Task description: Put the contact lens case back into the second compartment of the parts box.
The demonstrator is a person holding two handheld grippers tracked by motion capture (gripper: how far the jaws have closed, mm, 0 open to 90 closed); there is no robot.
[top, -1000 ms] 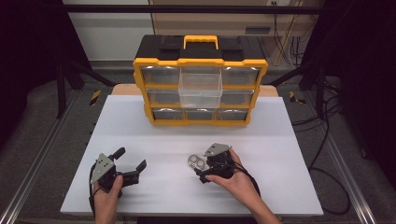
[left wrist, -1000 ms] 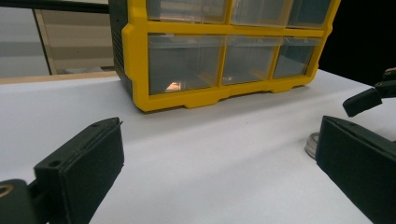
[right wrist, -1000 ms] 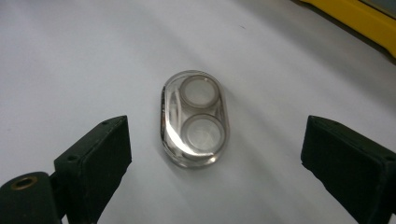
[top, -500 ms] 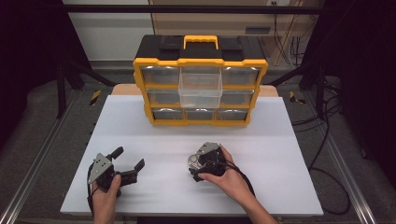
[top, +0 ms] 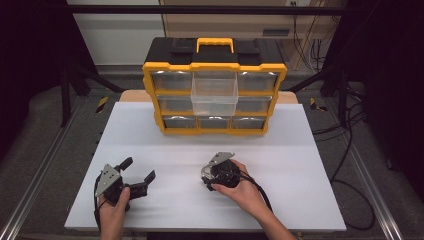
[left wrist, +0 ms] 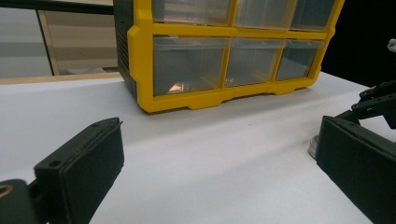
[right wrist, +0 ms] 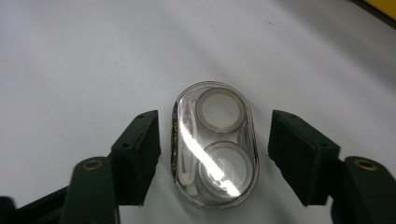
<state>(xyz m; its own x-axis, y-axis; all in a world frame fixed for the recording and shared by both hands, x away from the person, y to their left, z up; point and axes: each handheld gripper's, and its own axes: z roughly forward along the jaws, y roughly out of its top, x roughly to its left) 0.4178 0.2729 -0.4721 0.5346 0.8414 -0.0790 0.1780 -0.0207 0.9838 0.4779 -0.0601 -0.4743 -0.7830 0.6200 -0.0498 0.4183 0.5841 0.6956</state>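
Pickup of the clear oval case (right wrist: 213, 145) is only begun: it lies flat on the white worktop (top: 300, 170), bracketed but not yet clamped by the closing right hand-held gripper (right wrist: 214, 158), while the left hand-held gripper (top: 136, 173) is held wide apart, empty.

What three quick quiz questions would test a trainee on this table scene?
1. True or false: the left gripper holds the clear case.
2. What lies between the right gripper's jaws?
3. Which drawer of the organizer sticks out: A top middle, B bottom left, C bottom right?

Key: 1 false, its jaws stand open over the bare table. 2 The clear case; the jaws have just been closing, with a gap showing on one side. 3 A.
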